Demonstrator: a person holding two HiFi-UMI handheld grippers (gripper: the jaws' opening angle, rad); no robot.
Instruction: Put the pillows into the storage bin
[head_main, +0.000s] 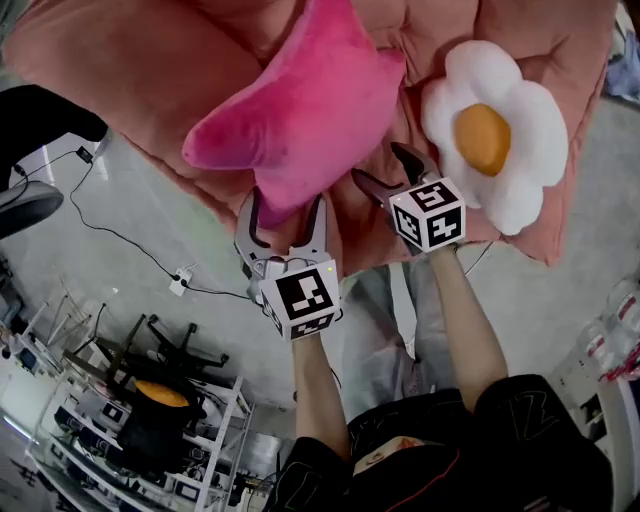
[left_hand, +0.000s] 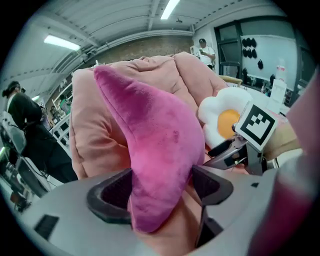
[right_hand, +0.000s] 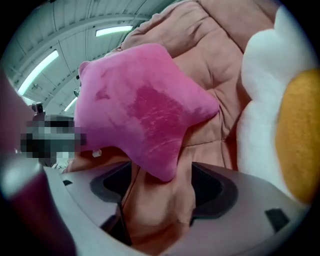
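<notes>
Grey floor (head_main: 130, 200) is seen at the left, crossed by a thin black cable (head_main: 110, 232), up to the slanting edge of a large peach cushion (head_main: 110, 60). A pink star pillow (head_main: 300, 110) is laid on that cushion, its lowest point near the cushion's lower edge. That point is framed by the left gripper (head_main: 285, 205), whose jaws are held wide apart and are not clamped. Just to the right, the right gripper (head_main: 382, 165) is likewise held wide, with a fold of the peach cushion between its jaws. A white flower pillow (head_main: 495, 130) with an orange centre is laid by the cushion's right edge, and a narrow strip of cushion is left between the pillows.
</notes>
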